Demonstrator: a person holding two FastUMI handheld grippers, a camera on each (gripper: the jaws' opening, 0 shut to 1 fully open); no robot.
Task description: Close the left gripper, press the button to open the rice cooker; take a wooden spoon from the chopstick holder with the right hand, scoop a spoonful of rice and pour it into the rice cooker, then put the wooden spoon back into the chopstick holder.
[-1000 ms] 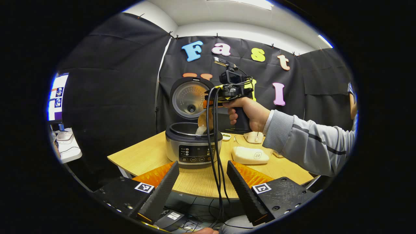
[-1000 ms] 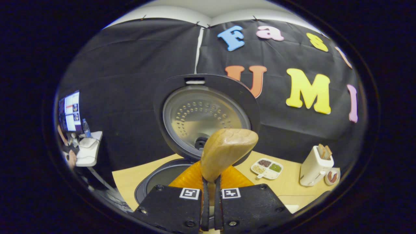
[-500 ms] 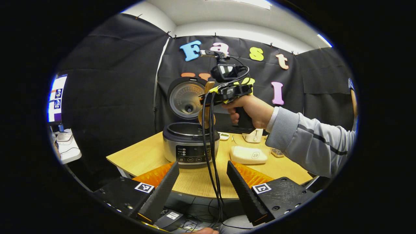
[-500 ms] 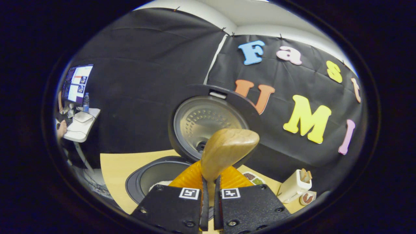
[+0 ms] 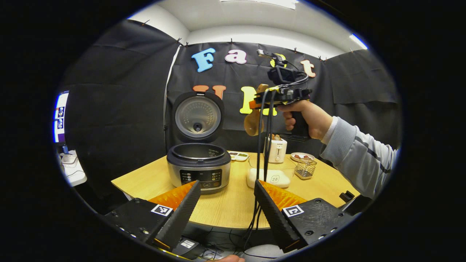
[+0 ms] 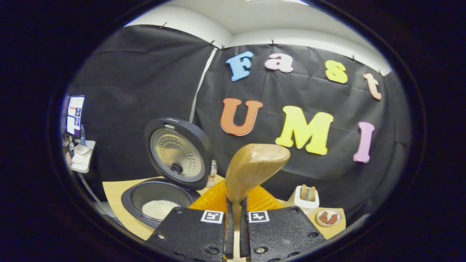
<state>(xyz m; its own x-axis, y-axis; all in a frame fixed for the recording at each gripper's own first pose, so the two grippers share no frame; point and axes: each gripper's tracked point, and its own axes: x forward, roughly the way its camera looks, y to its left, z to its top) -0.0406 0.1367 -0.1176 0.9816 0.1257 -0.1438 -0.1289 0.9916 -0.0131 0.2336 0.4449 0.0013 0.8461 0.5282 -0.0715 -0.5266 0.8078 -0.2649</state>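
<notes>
— Wooden spoon (image 6: pixel 255 167), where is it?

— Clamped by its handle between the two fingers of the right gripper (image 6: pixel 235 233), bowl end up and well above the table (image 5: pixel 225 203). In the left gripper view the same spoon (image 5: pixel 253 122) hangs bowl-down from that gripper, which a hand (image 5: pixel 305 116) in a grey sleeve (image 5: pixel 358 156) holds high, to the right of the rice cooker (image 5: pixel 198 165).

— And the cooker?

— Lid (image 5: pixel 197 116) standing open, upright at the back. In the right gripper view, white rice (image 6: pixel 158 209) lies in the inner pot, below and left of the spoon.

— The left gripper?

— The left gripper (image 5: pixel 226 207) has its jaws spread wide with nothing between them, low at the near table edge, pointing at the cooker's front panel.

— What else is on the table?

— Right of the cooker: a clear container of rice (image 5: pixel 271 176), and just beside it a small wire chopstick holder (image 5: pixel 305 169). Behind these stand a white toaster (image 5: pixel 276 149) with bread slices in it, a divided tray of grains (image 5: pixel 237 156) and a small plate (image 5: pixel 302 157).

— Anything in the way?

— Black cables (image 5: pixel 263 145) drop from the right gripper straight down in front of the rice container and the toaster, crossing the table edge. The spoon itself is clear of everything, well apart from the holder below it.
</notes>
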